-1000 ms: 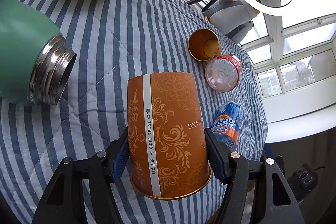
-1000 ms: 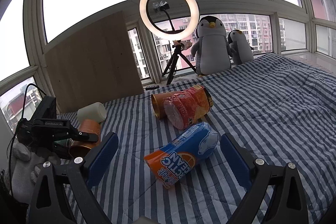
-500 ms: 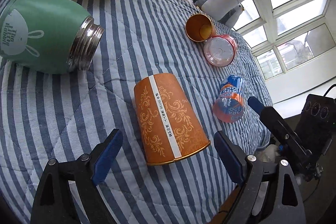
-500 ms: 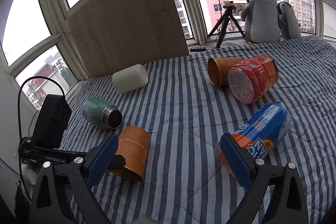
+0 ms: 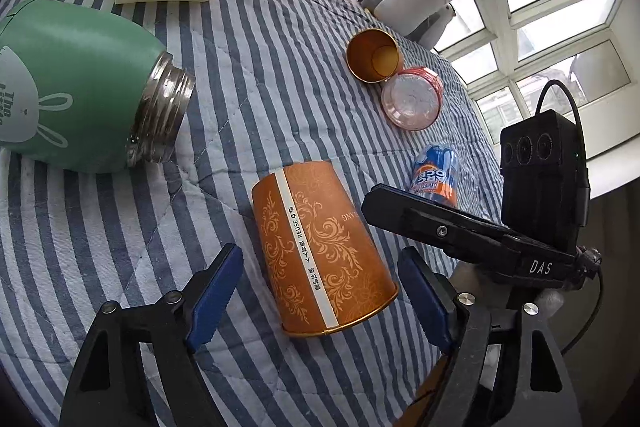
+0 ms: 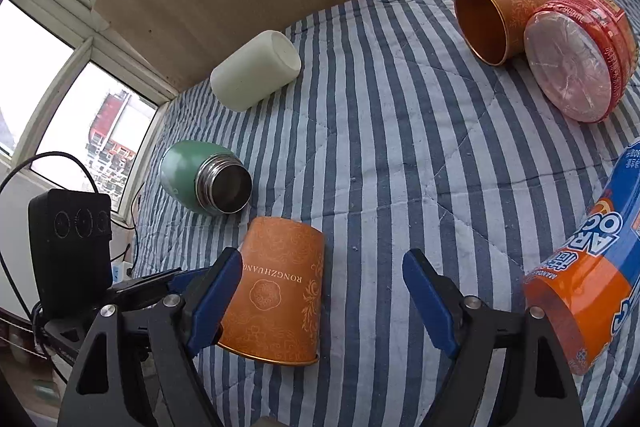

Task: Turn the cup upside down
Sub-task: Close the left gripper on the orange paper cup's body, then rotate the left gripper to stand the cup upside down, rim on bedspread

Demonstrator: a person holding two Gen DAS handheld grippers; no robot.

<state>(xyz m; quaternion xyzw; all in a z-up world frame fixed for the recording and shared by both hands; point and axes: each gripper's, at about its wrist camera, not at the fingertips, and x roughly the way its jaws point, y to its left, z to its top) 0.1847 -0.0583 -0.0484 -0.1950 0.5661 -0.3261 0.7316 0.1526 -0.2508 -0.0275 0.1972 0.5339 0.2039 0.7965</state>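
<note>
The orange paper cup with gold floral print stands rim-down on the soft blue-striped quilt, free between the wide-apart jaws of the left gripper; a brush from the equally open right gripper could topple it.

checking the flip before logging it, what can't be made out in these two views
- Orange cup rim: both views show its wall only, so full contact with the striped blanket is hidden.
- Green flask lettering: cut off by the left view's edge.
- Blue and orange can: cut off by the right view's edge; the right gripper partly covers it in the left view.
</note>
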